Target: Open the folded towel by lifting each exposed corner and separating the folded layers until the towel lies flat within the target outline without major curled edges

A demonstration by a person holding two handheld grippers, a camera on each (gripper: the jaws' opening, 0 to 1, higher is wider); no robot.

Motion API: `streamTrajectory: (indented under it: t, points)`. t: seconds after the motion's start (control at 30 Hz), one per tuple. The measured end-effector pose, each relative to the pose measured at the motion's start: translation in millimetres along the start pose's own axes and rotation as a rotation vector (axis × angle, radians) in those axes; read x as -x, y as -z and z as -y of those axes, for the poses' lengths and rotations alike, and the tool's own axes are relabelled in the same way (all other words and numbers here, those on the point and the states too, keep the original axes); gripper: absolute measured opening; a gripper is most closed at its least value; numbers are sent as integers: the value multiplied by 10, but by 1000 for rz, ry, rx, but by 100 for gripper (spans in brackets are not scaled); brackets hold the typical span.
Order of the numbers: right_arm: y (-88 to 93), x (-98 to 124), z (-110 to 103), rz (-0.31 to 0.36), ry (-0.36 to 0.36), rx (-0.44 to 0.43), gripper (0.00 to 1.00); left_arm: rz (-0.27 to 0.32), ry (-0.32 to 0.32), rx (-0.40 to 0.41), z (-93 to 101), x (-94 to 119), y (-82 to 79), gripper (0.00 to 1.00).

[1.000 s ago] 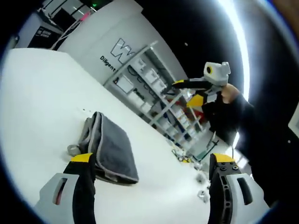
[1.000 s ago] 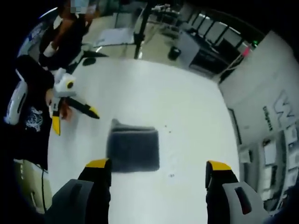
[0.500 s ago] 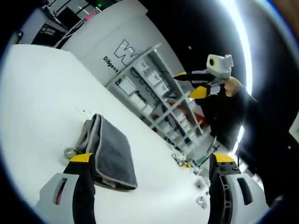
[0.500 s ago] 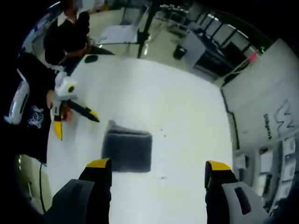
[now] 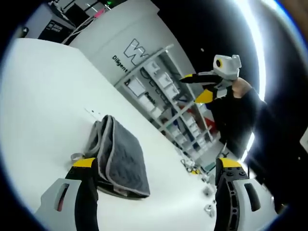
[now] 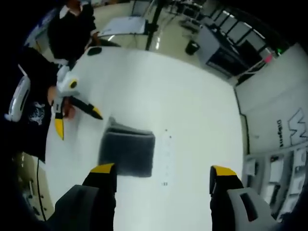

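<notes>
White table (image 6: 192,120) bears the grey towel (image 6: 127,153), folded and untouched, approach step, w/ left gripper (image 6: 77,111) jaws wide just beside its edge and right gripper (image 6: 159,169) wide, well above; next: nip an exposed corner; vs earlier, towel unmoved, left gripper nearer it.

Towel (image 5: 120,156) dark grey w/ lighter grey edging; table (image 6: 183,106) white; gripper (image 6: 157,175) jaws black, yellow tips, grey bodies.

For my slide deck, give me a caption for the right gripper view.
Open right gripper above the folded grey towel on the white table.
</notes>
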State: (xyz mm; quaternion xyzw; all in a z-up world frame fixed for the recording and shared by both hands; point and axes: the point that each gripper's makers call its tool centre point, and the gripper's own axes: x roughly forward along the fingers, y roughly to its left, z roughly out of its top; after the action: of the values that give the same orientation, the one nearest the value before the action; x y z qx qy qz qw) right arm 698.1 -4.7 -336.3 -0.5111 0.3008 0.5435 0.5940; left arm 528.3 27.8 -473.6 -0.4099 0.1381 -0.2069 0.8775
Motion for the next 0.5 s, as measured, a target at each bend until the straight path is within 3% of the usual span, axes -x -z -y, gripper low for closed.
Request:
streamTrajectory:
  t: [0.3,0.5]
  points:
    - [-33,-291,-155,-5,-30,17,78,-8,-19,16,-136,-49,37,98]
    - [-52,-406,-148,-8,-49,25,77,0,-44,-32,-263,-91,28,98]
